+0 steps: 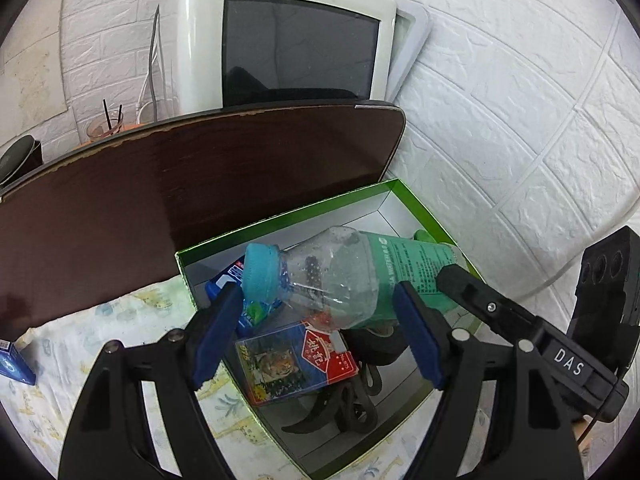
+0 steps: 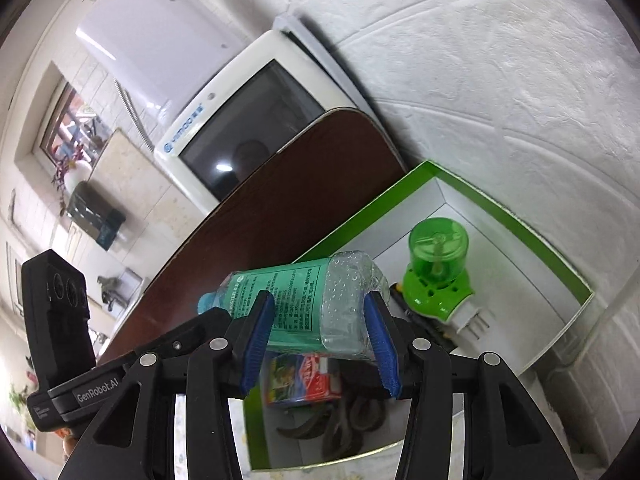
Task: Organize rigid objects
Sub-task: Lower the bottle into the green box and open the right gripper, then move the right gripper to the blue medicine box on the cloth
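A clear plastic bottle [image 2: 316,304] with a teal label and teal cap [image 1: 262,272] lies on its side above a green-rimmed box [image 1: 280,216]. My right gripper [image 2: 320,332] is shut on the bottle's base end and holds it over the box. My left gripper [image 1: 316,320] is open, its blue pads either side of the bottle's neck end, above the box. In the box lie a card pack [image 1: 296,356], black scissors [image 1: 340,412], a tape roll [image 1: 380,344], a blue packet [image 1: 228,280] and a green plug-in device [image 2: 436,268].
The box sits on a patterned cloth [image 1: 60,380] beside a white brick wall [image 1: 520,120]. A dark wooden board [image 1: 200,184] stands behind the box, with a white Yimao appliance [image 1: 280,40] beyond it. A small blue box [image 1: 14,364] lies at the cloth's left edge.
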Demonstrator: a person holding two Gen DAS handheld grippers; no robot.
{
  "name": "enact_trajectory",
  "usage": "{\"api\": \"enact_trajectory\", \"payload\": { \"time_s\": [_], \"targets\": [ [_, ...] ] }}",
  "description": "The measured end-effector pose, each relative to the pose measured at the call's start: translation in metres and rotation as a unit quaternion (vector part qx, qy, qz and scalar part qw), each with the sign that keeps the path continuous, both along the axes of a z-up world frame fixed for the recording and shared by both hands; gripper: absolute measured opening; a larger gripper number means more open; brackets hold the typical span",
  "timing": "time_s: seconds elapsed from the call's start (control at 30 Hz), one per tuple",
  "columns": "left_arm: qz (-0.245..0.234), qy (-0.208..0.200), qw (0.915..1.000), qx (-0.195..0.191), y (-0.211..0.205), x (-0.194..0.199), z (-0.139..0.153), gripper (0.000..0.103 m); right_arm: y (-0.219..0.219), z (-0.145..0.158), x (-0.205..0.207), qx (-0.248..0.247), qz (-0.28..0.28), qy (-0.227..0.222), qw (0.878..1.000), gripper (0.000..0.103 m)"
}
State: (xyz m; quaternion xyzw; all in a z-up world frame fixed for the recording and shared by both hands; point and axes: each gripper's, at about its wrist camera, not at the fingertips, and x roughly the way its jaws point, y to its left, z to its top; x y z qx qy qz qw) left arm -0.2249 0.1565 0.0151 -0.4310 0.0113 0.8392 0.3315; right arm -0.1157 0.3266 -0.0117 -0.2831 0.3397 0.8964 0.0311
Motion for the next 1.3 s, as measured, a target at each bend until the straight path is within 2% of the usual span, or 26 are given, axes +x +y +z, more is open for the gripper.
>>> {"api": "enact_trajectory", "payload": {
  "time_s": [0.37,0.6,0.73,0.93,1.13,1.3],
  "targets": [
    [-0.011,-0.023,0.9992,-0.029,0.013,-0.012,-0.023,0.074,0.006,-0.017,-0.007,-0.009,-0.009,-0.009,1.0,0.05],
    [-0.006,-0.012,0.9994,-0.031,-0.001,-0.008,-0.019,0.074,0.006,-0.018,0.0,0.003,-0.035,-0.017,0.999,0.05],
    [0.01,-0.013,0.9995,-0.026,-0.022,-0.008,-0.019,0.074,0.006,-0.012,0.006,0.017,-0.059,-0.017,0.998,0.05],
    [0.039,-0.01,0.9988,-0.028,-0.068,-0.004,-0.021,0.074,-0.01,-0.001,0.007,0.029,-0.058,-0.013,0.998,0.05],
    [0.086,-0.003,0.9959,-0.026,-0.129,0.0,-0.024,0.075,-0.049,0.006,-0.007,0.038,-0.012,-0.015,0.999,0.05],
    [0.15,0.011,0.9883,-0.023,-0.203,0.003,-0.029,0.075,-0.105,0.005,-0.03,0.05,0.054,-0.021,0.997,0.05]
  ]
}}
